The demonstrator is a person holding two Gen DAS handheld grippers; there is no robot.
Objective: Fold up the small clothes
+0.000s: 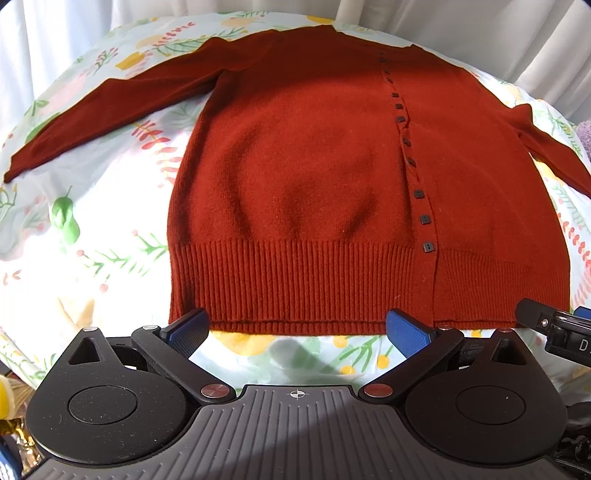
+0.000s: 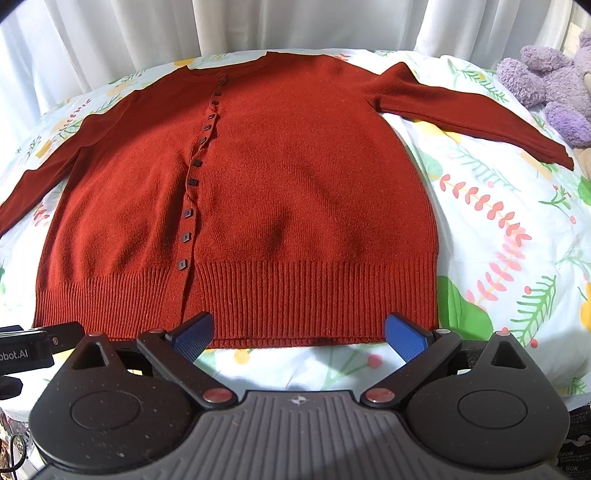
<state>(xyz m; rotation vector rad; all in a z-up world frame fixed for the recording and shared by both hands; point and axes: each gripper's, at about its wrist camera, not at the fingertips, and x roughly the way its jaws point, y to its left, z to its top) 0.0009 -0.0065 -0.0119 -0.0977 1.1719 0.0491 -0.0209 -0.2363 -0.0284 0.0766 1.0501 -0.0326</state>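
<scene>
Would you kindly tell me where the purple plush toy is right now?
The fluffy purple plush toy appears only in the right wrist view, at the far right on the floral bedsheet, just beyond the rust-red knitted cardigan's outstretched sleeve.

The cardigan (image 1: 303,177) lies flat on the bedsheet (image 1: 110,229), hem nearest the cameras, neckline at the far edge, with curtains (image 2: 147,29) behind it. Its 2 sleeves spread out to either side. The button row (image 2: 195,173) runs from hem to neck. Both grippers sit just before the hem, left gripper (image 1: 297,330) beside right gripper (image 2: 299,332). A plush toy (image 2: 554,85) lies far right, beyond the sleeve.
</scene>
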